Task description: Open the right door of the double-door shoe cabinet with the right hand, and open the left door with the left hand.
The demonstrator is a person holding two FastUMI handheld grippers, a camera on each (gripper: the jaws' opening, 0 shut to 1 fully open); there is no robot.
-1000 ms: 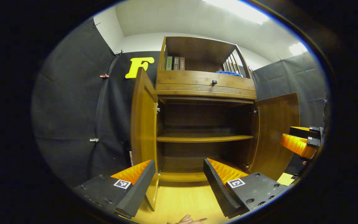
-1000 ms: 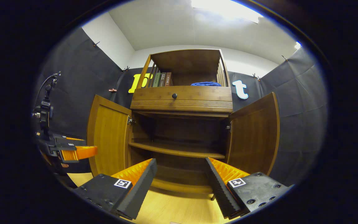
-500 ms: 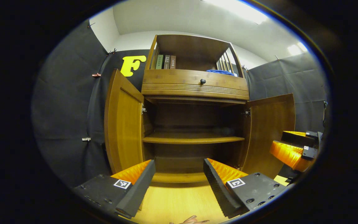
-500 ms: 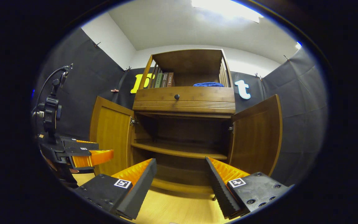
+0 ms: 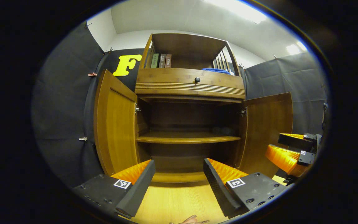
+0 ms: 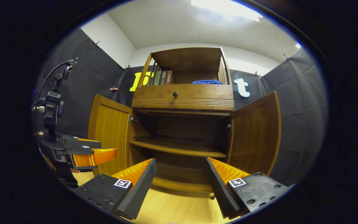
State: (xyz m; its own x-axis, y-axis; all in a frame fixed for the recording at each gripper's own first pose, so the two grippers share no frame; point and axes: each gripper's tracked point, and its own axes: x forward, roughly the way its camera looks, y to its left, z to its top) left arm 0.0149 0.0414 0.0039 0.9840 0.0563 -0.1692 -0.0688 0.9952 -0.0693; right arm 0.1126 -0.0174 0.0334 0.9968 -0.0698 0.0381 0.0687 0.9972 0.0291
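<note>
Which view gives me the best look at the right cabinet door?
The right gripper view: the right door stands whole, swung wide open, its inner face unobstructed. In the left gripper view, the same door is also open, but the right claw overlaps its lower outer edge and it sits nearer the distorted rim.

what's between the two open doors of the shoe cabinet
In both gripper views, the left door and right door flank the open cabinet interior, with one bare wooden shelf across it and nothing stored on it.
</note>
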